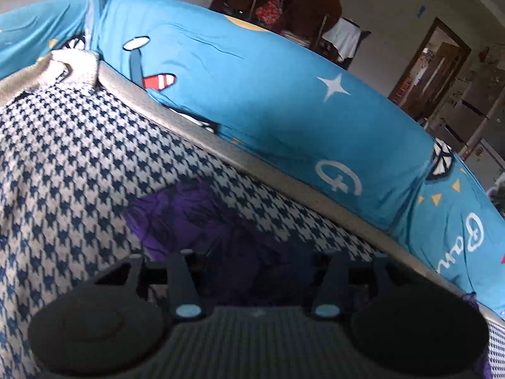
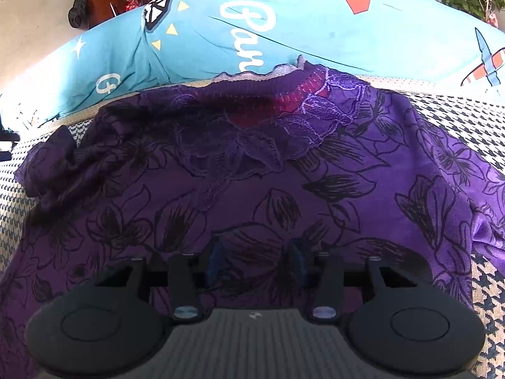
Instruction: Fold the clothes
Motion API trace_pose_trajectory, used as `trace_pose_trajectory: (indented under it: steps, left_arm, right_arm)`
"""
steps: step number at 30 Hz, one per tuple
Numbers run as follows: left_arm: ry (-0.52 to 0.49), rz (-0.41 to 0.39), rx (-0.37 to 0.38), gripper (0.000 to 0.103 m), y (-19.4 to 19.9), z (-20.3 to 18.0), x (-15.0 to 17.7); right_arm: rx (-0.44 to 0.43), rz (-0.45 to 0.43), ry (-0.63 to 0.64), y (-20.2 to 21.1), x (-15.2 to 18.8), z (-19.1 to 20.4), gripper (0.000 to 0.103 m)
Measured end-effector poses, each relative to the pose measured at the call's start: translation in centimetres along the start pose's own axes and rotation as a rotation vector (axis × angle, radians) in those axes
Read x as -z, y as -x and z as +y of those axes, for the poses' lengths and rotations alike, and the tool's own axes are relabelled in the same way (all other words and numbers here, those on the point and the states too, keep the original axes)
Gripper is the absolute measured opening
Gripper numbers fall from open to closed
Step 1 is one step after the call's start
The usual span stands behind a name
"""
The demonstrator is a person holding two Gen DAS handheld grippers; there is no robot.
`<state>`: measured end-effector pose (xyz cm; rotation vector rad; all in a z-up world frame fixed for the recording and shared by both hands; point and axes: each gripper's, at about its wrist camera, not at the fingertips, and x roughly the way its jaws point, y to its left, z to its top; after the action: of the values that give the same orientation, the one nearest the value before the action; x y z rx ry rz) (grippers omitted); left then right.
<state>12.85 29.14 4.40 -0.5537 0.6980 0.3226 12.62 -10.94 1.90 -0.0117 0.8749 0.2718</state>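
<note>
Purple floral top (image 2: 284, 170) lies spread on a houndstooth cover (image 2: 492, 287), neckline with lace and a red lining away from the camera, next to a blue printed cushion (image 2: 315, 31). One side of the top is bunched into a dark wad at the left in the right wrist view. Right tongs (image 2: 255, 262) low over the top's near part, blue fingertips (image 2: 214, 259) set apart with purple cloth between them; cannot tell if they pinch it. Left tongs (image 1: 252, 271) also down at the purple cloth (image 1: 202, 218), which is dark and blurred there; fingertips not visible, state cannot be told. In the left view a grey piped edge separates the houndstooth cover from the blue cushion. Wooden chairs (image 1: 303, 6) and a doorway (image 1: 432, 63) behind.
</note>
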Motion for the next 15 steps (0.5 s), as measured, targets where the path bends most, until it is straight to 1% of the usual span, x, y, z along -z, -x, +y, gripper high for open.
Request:
trace_pose_trajectory:
  steps: [2,4,5,6,11,14,15]
  left_arm:
    - [-0.012,0.041,0.048,0.058,-0.4,-1.3,0.7]
    - [-0.024,0.081,0.097,0.067,-0.8,-2.5,1.3]
    - [-0.028,0.098,0.116,0.076,-1.0,-3.0,1.6]
    - [-0.028,0.107,0.126,0.080,-1.2,-3.4,1.7]
    - [-0.030,0.153,0.167,0.081,-2.2,-5.0,2.5]
    - [-0.041,0.178,0.154,0.080,-3.3,-5.4,2.9]
    - [-0.051,0.179,0.141,0.076,-3.5,-5.6,3.1]
  right_arm:
    - [0.002,0.001,0.004,0.0,0.0,0.1,0.046]
    - [0.001,0.001,0.003,0.0,0.0,0.1,0.046]
    - [0.000,0.002,0.002,0.0,0.0,0.1,0.046]
    - [-0.001,0.002,0.000,0.0,0.0,0.1,0.046]
    - [-0.010,0.004,-0.006,0.2,0.0,0.0,0.046]
    - [-0.018,0.006,-0.013,0.2,0.0,0.0,0.046]
    - [-0.021,0.006,-0.014,0.2,0.0,-0.1,0.046]
